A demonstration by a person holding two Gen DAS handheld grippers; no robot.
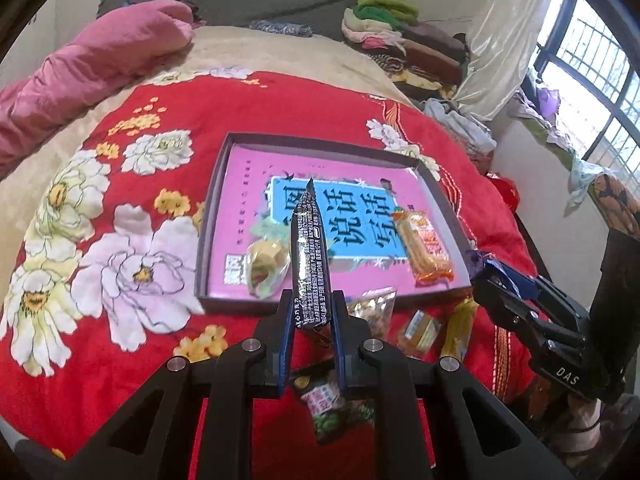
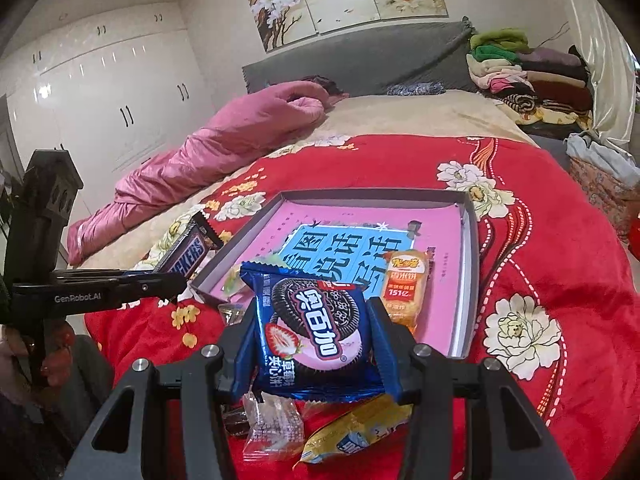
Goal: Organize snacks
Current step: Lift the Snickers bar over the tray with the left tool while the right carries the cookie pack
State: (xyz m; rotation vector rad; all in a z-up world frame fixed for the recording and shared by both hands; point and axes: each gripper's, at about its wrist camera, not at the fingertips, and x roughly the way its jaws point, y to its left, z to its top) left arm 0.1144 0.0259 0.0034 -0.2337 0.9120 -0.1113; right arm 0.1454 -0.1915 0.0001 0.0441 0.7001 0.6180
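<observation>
My left gripper (image 1: 311, 312) is shut on a Snickers bar (image 1: 308, 256), seen edge-on above the near edge of the shallow grey box (image 1: 216, 216); the bar also shows in the right wrist view (image 2: 188, 254). My right gripper (image 2: 316, 320) is shut on a blue Oreo pack (image 2: 314, 332), held above the bed just before the box (image 2: 472, 264). In the box, on a pink book (image 1: 248, 176), lie an orange rice cracker pack (image 1: 424, 246) and a green-yellow candy bag (image 1: 266, 264).
Loose snacks lie on the red floral blanket (image 1: 120, 240) before the box: a green pack (image 1: 324, 404), a clear candy (image 2: 272, 428), a yellow pack (image 2: 360, 428). A pink quilt (image 1: 80, 76) lies left, folded clothes (image 1: 400, 40) at the back right.
</observation>
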